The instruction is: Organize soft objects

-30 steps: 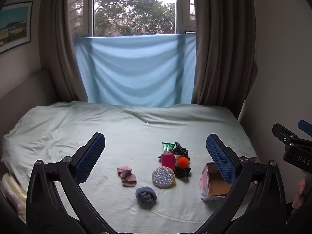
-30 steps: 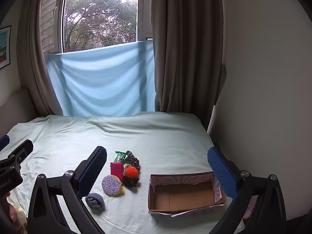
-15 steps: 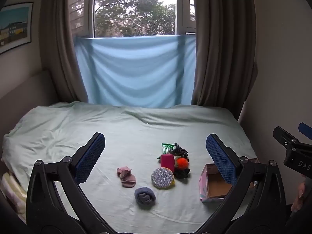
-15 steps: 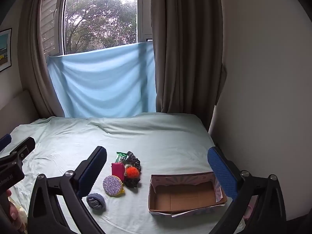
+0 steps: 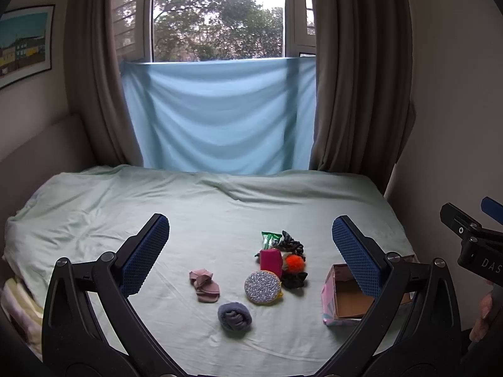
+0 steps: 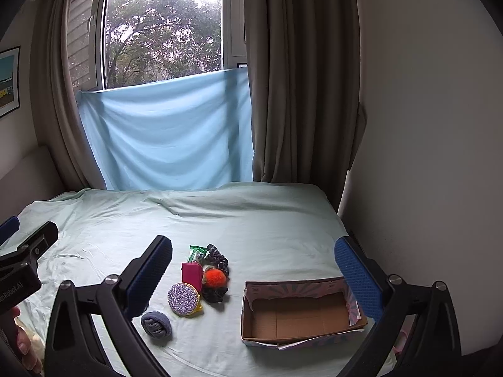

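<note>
Above the bed (image 5: pixel 125 207), the left gripper (image 5: pixel 250 248) and the right gripper (image 6: pixel 253 271) hung with jaws spread wide, gripping nothing. Below lay a cardboard box (image 6: pixel 298 314), empty, then a glittery disc (image 5: pixel 262 286), a rolled blue sock (image 5: pixel 234 315) and a pink sock (image 5: pixel 204 284).
</note>
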`<state>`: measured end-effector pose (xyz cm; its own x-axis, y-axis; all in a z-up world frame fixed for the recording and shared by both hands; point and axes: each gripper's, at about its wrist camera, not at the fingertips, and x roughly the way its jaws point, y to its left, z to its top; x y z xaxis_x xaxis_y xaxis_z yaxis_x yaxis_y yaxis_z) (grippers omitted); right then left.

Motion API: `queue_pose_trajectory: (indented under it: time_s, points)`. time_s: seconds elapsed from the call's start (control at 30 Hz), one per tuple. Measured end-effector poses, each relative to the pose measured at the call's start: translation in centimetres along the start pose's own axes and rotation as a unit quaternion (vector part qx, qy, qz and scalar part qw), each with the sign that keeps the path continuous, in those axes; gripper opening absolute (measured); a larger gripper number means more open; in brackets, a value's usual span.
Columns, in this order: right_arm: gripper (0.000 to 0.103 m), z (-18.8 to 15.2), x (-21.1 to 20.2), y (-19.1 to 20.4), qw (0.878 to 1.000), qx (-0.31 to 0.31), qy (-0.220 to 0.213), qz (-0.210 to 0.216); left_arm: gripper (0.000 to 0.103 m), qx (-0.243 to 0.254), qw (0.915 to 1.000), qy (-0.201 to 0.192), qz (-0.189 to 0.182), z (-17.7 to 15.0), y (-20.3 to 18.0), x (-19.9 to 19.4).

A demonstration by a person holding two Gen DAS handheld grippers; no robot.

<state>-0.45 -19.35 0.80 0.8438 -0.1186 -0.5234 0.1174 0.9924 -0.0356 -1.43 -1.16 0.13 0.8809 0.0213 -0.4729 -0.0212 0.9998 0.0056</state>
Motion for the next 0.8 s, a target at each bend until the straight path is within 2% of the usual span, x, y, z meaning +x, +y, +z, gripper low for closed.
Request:
queue_pose_trajectory:
  time_s: [0.8]
  points:
    - [0.103, -0.10, -0.33, -0.30, 1.000, 0.004, 0.000, 0.001, 0.103, 0.000, 1.0000, -0.002, -0.004, 0.18, -0.03, -0.29]
